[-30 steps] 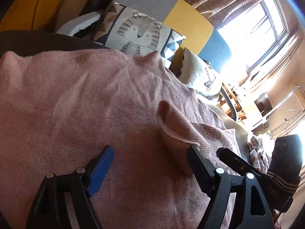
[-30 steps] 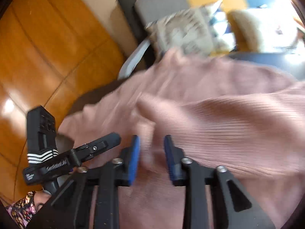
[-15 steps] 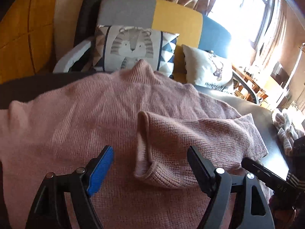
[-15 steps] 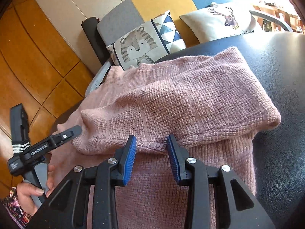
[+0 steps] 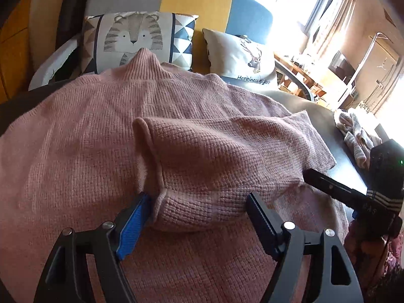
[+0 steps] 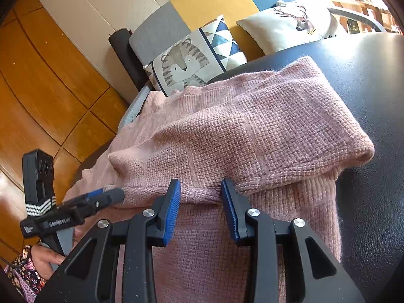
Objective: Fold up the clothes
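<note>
A pink knit sweater (image 5: pixel 75 151) lies spread on a dark table (image 6: pixel 366 75), its collar toward the cushions. One sleeve (image 5: pixel 222 156) is folded across the body, with its cuff end toward me in the left wrist view. My left gripper (image 5: pixel 199 209) stands wide open with the cuff between its fingers; the blue left pad just meets the cuff's edge. My right gripper (image 6: pixel 200 194) is shut on the sleeve's (image 6: pixel 252 136) lower edge, partway along it. In the right wrist view the left gripper (image 6: pixel 106 197) shows at the left, held by a hand (image 6: pixel 50 257).
A tiger cushion (image 5: pixel 136 38) and a deer cushion (image 5: pixel 242 55) lean on a grey, yellow and blue sofa behind the table. Grey-white cloth (image 5: pixel 353 136) lies at the table's right end. Wooden wall panels (image 6: pixel 50 75) stand at the left.
The sleeve, lifted a second ago, now lies flat across the sweater's body. The left gripper has rolled level and closed in until the cuff sits between its jaws. The right gripper sank with the sleeve.
</note>
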